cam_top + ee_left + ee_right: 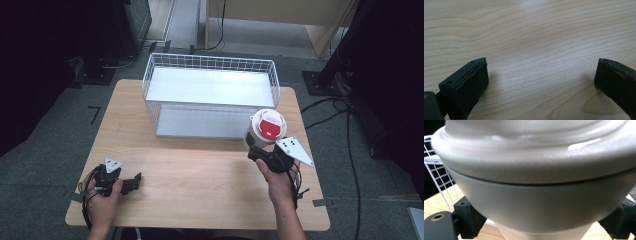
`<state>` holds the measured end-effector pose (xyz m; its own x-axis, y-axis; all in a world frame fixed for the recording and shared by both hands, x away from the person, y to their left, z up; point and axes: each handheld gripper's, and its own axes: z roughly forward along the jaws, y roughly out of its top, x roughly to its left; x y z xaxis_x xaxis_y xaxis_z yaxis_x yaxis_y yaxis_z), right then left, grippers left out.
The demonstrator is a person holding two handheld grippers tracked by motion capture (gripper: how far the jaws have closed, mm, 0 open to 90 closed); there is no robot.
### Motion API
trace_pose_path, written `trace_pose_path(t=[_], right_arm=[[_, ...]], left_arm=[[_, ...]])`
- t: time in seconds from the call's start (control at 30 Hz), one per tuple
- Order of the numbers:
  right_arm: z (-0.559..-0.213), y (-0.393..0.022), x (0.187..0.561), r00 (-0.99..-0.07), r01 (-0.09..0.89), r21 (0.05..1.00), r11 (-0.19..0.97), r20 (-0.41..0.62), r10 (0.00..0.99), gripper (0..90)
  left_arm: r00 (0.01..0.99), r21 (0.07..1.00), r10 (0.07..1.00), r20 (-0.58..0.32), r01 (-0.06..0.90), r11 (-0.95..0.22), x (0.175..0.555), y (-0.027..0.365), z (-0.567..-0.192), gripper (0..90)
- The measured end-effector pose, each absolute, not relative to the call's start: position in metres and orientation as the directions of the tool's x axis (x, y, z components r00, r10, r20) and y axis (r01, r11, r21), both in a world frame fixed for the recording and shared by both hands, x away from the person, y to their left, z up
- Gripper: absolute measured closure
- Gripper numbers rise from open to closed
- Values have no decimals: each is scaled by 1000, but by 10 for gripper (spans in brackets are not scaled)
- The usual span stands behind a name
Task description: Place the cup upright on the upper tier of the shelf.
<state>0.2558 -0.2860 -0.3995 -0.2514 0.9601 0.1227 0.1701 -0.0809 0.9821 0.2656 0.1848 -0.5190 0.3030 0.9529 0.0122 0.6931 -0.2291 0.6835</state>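
A white tumbler with a red-and-white lid [267,127] is held up near the right end of the white wire rack [210,95]. My right gripper [262,151] is shut on the tumbler's body just below the lid. In the right gripper view the cream cup [534,195] looms very close between the two black jaws, one at each side. My left gripper [131,183] rests low on the wooden table [195,175] at the front left. Its jaws stand wide apart over bare wood, with nothing between its fingertips [471,82].
The two-tier wire rack stands at the back middle of the table, both shelves bare. Rack wires [439,180] show at the left of the right gripper view. Cables and dark stands [330,75] lie on the floor around the table.
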Motion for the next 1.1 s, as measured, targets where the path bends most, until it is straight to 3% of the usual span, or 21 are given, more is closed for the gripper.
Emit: trace_pose_path(t=[1.1], right_arm=[[-331, -231, 309, -304, 44, 997, -65, 75, 950, 98]], left_arm=[[302, 683, 953, 10, 694, -227, 266, 185, -519, 0]])
